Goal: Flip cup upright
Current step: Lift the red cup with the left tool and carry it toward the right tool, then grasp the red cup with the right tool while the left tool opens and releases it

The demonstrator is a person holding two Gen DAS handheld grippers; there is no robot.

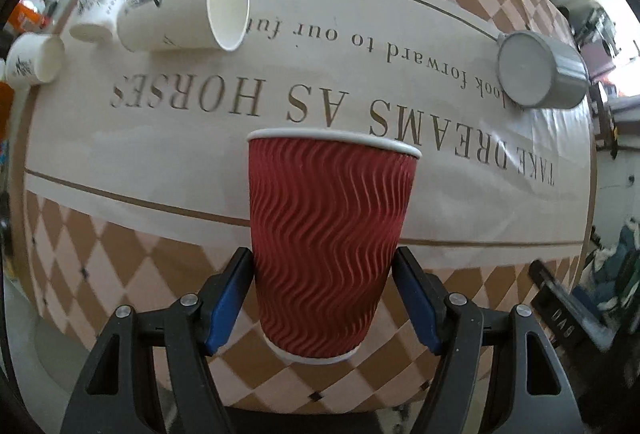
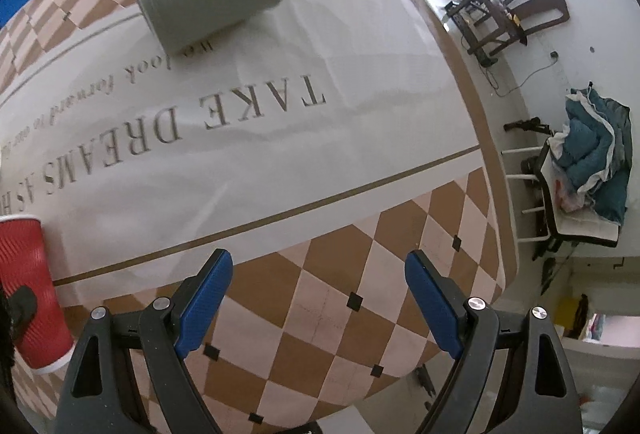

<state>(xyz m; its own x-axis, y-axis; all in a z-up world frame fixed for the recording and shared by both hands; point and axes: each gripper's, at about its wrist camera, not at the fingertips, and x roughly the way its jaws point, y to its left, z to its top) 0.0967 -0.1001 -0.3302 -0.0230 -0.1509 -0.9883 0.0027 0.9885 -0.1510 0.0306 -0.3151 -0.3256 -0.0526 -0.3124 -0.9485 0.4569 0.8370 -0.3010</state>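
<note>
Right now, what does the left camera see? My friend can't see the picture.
The left gripper holds a wavy red paper cup upright, rim up, over a checkered tablecloth. Farther back, white paper cups and a grey cup lie on their sides.

A red paper cup (image 1: 330, 246) with wavy ribbing and a white rim is seen upright, mouth upward and white base downward, slightly tilted. It is positioned over the checkered border of the table (image 1: 120, 258), near the near edge, beside the printed cream band.
</note>
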